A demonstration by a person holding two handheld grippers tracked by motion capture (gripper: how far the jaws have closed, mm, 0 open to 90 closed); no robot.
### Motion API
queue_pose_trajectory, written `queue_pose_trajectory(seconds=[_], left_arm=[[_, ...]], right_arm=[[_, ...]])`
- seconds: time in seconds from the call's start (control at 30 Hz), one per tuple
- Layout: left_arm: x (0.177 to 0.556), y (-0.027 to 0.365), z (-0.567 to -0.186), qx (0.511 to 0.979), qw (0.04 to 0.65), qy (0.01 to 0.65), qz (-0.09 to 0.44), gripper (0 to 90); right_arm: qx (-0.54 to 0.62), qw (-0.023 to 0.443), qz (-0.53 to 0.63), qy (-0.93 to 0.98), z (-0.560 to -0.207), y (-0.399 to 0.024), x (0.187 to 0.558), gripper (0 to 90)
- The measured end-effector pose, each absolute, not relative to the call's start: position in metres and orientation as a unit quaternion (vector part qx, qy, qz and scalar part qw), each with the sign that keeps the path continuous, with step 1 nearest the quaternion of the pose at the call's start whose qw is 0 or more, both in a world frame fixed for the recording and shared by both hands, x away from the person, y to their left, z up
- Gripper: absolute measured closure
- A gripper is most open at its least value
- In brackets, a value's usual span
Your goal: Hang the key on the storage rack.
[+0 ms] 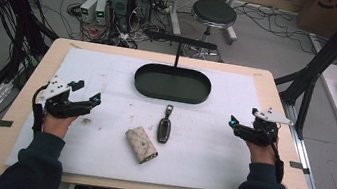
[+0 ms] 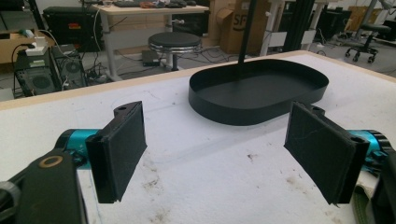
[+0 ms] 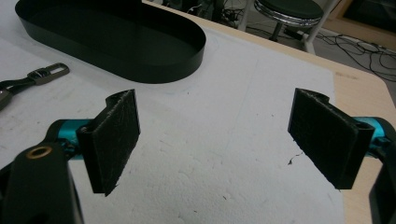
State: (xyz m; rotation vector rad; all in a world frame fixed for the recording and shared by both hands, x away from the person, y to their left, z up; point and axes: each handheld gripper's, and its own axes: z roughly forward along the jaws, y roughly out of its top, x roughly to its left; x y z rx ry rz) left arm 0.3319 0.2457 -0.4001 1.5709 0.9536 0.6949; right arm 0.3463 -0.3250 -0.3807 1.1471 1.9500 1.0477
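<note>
A white mat covers the desk (image 1: 277, 98), with a black oval tray (image 1: 172, 83) set toward its far edge and, near the middle, a car key fob (image 1: 165, 127) lying beside a beige key pouch (image 1: 141, 144), which sits closer to the near edge. The left gripper (image 1: 87, 91) and the right gripper (image 1: 243, 118) are held near the side edges, jaws spread wide and empty. The fob is judged light, stiff and probably smooth-shelled, best pinched across its narrow sides; the pouch is likely soft and should be taken across its middle.

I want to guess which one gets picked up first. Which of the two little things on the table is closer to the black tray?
The dark key fob. It lies just in front of the tray, while the beige pouch sits nearer the person.
</note>
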Motion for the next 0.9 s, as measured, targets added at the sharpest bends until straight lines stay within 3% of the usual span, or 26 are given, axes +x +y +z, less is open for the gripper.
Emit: queue_pose_trajectory(seconds=[0.33,0.57,0.9], left_arm=[[0.335,0.246,-0.402,0.661,0.552,0.414,0.296,20.3],[0.334,0.245,-0.402,0.664,0.553,0.408,0.296,20.6],[0.334,0.245,-0.402,0.665,0.555,0.406,0.290,21.0]], right_arm=[[0.432,0.306,0.408,0.744,-0.383,-0.315,0.349,17.0],[0.398,0.294,0.429,0.755,-0.383,-0.276,0.347,17.0],[0.364,0.214,0.421,0.803,-0.405,-0.201,0.359,22.1]])
